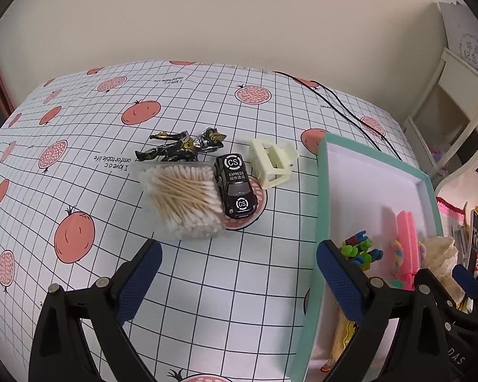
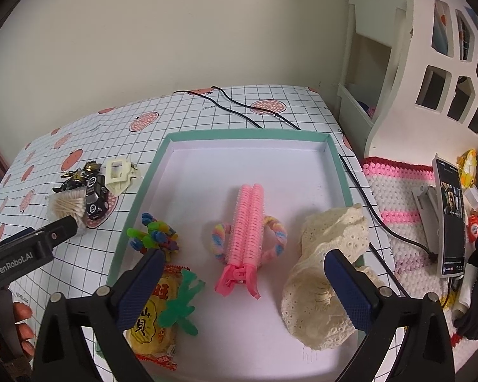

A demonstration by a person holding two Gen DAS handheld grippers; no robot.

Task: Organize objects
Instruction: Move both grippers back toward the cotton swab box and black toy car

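Blue-padded fingers (image 1: pixel 141 281) of the left gripper (image 1: pixel 239 273) sit nearest the lens, spread wide, pinching nothing, hovering over the gridded surface (image 1: pixel 63 165) just near of the cotton swab box (image 1: pixel 183 199). Right finger pad overlaps the near-left rim of the teal tray (image 1: pixel 322 197). Touching the swab box on its right is a black toy car (image 1: pixel 235 189); a dark action figure (image 1: pixel 181 148) lies just far of both, and a cream hair claw clip (image 1: pixel 272 162) sits right of the car, between it and the tray. Right gripper (image 2: pixel 245 286) also has its fingers (image 2: pixel 350 289) spread wide and empty, above the tray's near end. Inside the tray: pink hair roller clip (image 2: pixel 247 229) in the middle, lying on a pastel braided band (image 2: pixel 218 242) that is partly hidden under it; colorful plastic pieces (image 2: pixel 154 235) at left; green plastic shape (image 2: pixel 181 305) resting on a yellow snack packet (image 2: pixel 151 328), which is partly hidden behind the left finger; cream lace fabric (image 2: pixel 322 270) draped over the tray's right rim, partly behind the right finger. Black cable (image 2: pixel 248 108) runs across the far surface. Phone (image 2: pixel 451 216) stands on a stand at far right. Packet print is hard to read; tray's near edge is cut off.
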